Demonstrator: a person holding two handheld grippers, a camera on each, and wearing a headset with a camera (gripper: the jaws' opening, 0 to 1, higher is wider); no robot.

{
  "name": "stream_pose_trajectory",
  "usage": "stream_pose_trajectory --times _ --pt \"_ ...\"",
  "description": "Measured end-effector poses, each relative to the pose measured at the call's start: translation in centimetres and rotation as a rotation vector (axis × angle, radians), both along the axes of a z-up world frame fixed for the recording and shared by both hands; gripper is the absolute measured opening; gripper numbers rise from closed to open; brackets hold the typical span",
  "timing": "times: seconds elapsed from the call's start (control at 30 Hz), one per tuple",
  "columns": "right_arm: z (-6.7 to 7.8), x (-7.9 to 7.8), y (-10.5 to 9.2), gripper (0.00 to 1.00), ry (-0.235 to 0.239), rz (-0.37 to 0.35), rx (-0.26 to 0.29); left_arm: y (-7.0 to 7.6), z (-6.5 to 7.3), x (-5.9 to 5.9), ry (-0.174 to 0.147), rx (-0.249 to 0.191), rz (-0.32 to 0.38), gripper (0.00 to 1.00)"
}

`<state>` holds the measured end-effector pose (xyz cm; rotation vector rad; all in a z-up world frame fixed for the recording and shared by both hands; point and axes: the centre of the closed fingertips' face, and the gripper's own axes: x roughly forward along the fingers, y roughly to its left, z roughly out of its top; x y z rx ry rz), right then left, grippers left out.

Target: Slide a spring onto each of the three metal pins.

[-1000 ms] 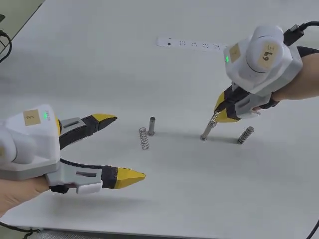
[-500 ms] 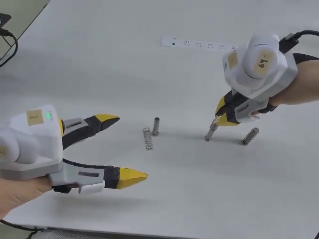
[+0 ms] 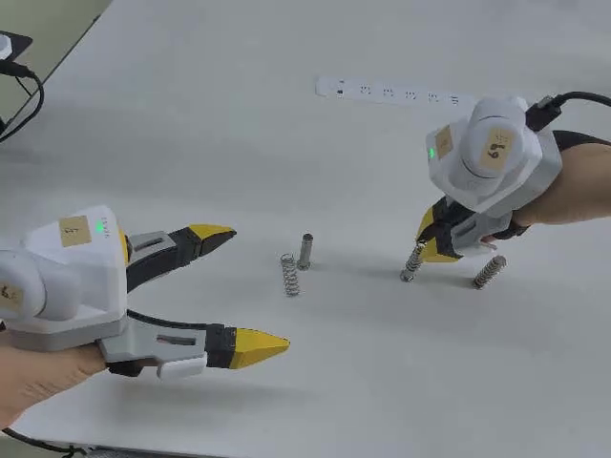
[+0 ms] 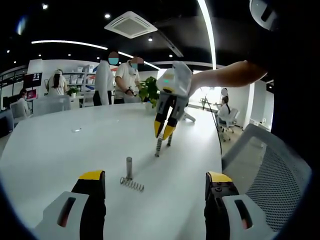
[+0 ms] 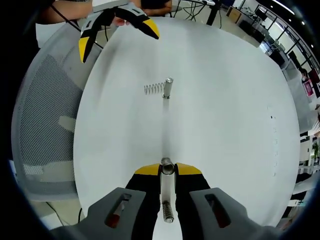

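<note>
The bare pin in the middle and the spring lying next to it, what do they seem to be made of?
Bare pin: likely steel, going by its dull grey satin sheen and brighter top end. Loose spring: thin coiled metal wire, probably steel, silvery grey with open turns showing.

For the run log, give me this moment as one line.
left hand-held gripper: open | right hand-held gripper: shut on middle pin, spring on it | bare pin, loose spring beside it
</note>
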<state>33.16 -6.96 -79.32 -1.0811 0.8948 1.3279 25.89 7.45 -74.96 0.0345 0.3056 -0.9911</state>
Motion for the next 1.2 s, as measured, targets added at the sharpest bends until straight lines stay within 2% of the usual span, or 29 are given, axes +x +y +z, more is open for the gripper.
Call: stream_pose_trajectory --times 0.6,0.67,1.0,1.2 --pt "-1.9 0.0 0.0 0.08 -0.005 0.033 -0.021 0.2 -0.3 0.0 0.006 0.008 0.003 0.76" --pt "-1.7 0.2 0.2 0.08 -0.014 0.029 -0.003 0.2 -0.3 0.0 0.008 0.002 0.003 0.76" --pt "-1.7 0.5 0.1 0.09 -0.015 0.018 -0.005 0.0 -0.2 0.0 0.007 0.006 -0.002 0.77" --pt "-1.7 0.5 0.2 0.14 -0.010 0.001 0.017 0.0 -0.2 -0.1 0.010 0.007 -0.003 0.77"
